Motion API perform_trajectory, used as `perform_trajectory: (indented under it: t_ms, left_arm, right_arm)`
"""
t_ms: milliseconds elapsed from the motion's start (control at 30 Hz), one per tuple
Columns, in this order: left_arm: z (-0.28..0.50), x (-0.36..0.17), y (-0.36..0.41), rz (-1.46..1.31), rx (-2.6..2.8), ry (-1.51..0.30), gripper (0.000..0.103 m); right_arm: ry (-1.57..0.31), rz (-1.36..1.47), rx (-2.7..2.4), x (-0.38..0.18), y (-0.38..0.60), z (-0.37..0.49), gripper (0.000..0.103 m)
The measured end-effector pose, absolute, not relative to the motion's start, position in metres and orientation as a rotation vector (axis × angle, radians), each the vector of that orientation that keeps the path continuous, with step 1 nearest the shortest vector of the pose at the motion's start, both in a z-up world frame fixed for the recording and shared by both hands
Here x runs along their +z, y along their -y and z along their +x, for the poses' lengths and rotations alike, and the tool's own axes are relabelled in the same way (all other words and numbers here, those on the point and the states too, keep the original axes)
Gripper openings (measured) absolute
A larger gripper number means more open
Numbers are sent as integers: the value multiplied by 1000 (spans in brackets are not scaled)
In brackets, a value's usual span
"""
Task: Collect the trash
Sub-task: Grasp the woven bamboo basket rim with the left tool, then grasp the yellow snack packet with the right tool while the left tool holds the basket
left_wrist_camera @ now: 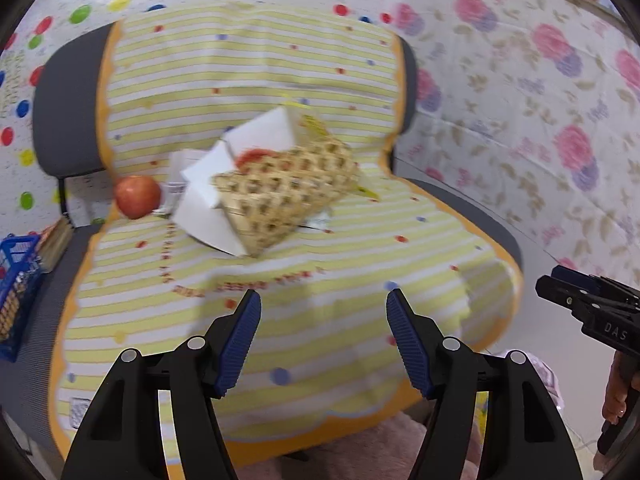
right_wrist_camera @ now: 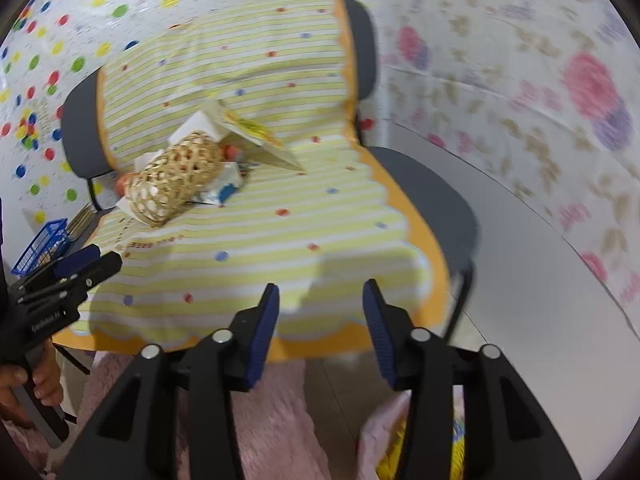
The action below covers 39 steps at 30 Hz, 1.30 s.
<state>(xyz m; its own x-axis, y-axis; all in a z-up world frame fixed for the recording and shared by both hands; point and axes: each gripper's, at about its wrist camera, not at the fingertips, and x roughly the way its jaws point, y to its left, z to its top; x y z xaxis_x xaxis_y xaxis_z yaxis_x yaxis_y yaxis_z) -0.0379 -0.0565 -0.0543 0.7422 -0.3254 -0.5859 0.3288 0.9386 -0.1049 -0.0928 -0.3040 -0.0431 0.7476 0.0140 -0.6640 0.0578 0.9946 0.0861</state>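
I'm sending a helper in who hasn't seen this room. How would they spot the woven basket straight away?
Find the grey chair draped with a yellow-striped cloth. At the back of the seat lies a small heap of white paper scraps beside a red apple. The woven basket lies tipped on its side on that heap, the only tan open-lattice thing there.

My tools' pads look ribbed blue rubber; the basket is woven cane, the striped cover matt cloth.
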Motion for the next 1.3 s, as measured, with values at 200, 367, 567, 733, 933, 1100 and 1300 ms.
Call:
perform_trajectory:
  t_ms: [200,367,567,733,933,1100,1300]
  left_arm:
    - [-13,-51,31,-25,-275,-626,69]
    - [8,-49,31,-12,-266,-617,80]
    - [42,-47,45,45,-298,-604,88]
    - [66,-64,42,-55,-343,-672,76]
    - [79,-74,48,-106,-421,-693,50]
    - [73,-72,68,-72,-498,-687,34]
    - [63,-60,95,-16,-523,-658,4]
  right_arm:
    - [-725,93,42,-44,286,-54,60]
    - [-728,100,70,-46,279,-30,69]
    - [-733,120,70,-50,281,-14,70]
    - [-754,140,49,-58,290,-11,70]
    - [-772,164,28,-65,299,-13,70]
    - [-772,161,13,-66,302,-21,70]
    - [-767,172,2,-64,305,-31,70]
